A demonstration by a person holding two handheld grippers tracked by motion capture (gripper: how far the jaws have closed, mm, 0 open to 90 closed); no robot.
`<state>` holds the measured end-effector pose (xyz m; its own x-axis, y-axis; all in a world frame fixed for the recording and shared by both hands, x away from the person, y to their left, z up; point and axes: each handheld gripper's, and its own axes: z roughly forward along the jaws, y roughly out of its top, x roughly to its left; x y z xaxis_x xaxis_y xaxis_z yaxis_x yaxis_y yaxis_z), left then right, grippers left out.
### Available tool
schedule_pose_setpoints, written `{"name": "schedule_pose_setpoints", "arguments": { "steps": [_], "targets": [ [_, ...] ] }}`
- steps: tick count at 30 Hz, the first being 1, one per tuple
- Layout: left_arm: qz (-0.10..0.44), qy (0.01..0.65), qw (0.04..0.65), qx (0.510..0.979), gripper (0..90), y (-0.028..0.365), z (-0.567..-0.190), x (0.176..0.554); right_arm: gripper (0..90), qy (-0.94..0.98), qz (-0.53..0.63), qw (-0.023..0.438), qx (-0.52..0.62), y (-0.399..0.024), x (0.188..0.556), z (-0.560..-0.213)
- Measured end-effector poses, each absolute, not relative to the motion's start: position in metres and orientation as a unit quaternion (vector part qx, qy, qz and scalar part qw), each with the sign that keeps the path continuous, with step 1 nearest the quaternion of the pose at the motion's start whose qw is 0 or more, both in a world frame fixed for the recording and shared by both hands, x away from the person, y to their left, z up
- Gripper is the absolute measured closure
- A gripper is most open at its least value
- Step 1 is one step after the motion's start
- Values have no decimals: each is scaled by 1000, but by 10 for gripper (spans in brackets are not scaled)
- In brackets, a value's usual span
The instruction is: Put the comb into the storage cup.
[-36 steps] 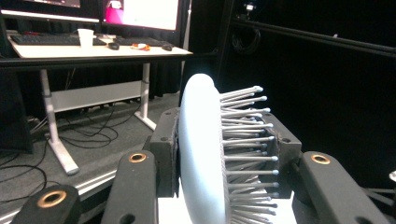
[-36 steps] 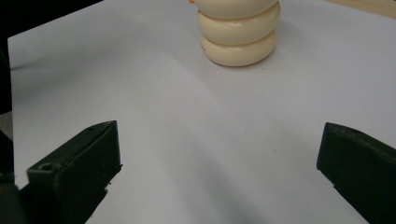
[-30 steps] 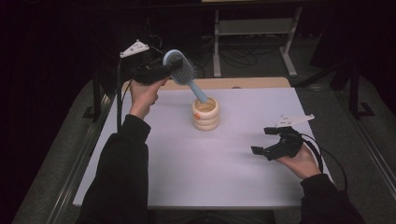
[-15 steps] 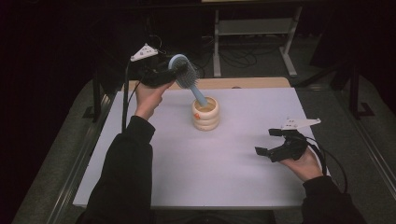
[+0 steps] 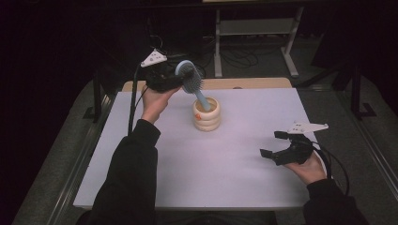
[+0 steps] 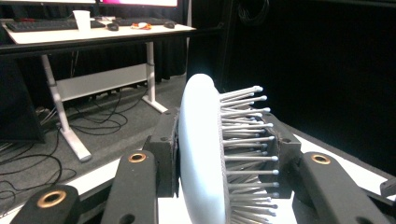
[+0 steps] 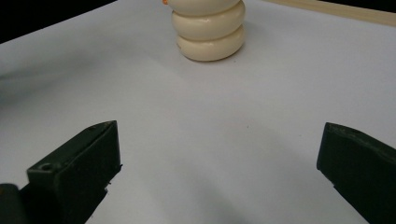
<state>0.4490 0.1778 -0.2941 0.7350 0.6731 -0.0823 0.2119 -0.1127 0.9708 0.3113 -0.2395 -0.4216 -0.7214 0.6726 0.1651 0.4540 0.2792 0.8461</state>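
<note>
My left gripper (image 5: pixel 180 78) is shut on the head of a light blue hairbrush (image 5: pixel 190 78). The brush's handle slants down into the mouth of a cream ribbed holder (image 5: pixel 206 115) standing at the middle back of the white table top (image 5: pixel 187 173). In the left gripper view the brush head (image 6: pixel 201 154) stands on edge between the black jaws, with its bristles (image 6: pixel 243 140) pointing right. My right gripper (image 5: pixel 274 144) rests low over the table at the right, open with nothing between its jaws. The right gripper view (image 7: pixel 219 177) looks across bare table toward the cream holder (image 7: pixel 210 25).
A wooden strip (image 5: pixel 244 83) runs along the table's far edge. Beyond it are a white desk frame (image 5: pixel 253 28) and loose cables on the dark floor. A desk with keyboards and a cup (image 6: pixel 83 19) stands behind in the left gripper view.
My left gripper has moved right and down with the brush, so the handle now reaches deeper into the cream holder. The right gripper has hardly moved.
</note>
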Motion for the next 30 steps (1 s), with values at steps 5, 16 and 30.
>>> {"name": "schedule_pose_setpoints", "arguments": {
  "steps": [5, 16, 30],
  "targets": [
    [190, 306, 588, 724, 563, 172, -300, 450, 0, 785, 489, 120, 360, -244, 308, -422],
    [190, 303, 570, 740, 562, 159, -317, 452, 0, 774, 501, 126, 365, -250, 303, -424],
    [183, 317, 565, 739, 558, 159, -336, 457, 0, 776, 500, 119, 365, -250, 303, -425]
  ]
}}
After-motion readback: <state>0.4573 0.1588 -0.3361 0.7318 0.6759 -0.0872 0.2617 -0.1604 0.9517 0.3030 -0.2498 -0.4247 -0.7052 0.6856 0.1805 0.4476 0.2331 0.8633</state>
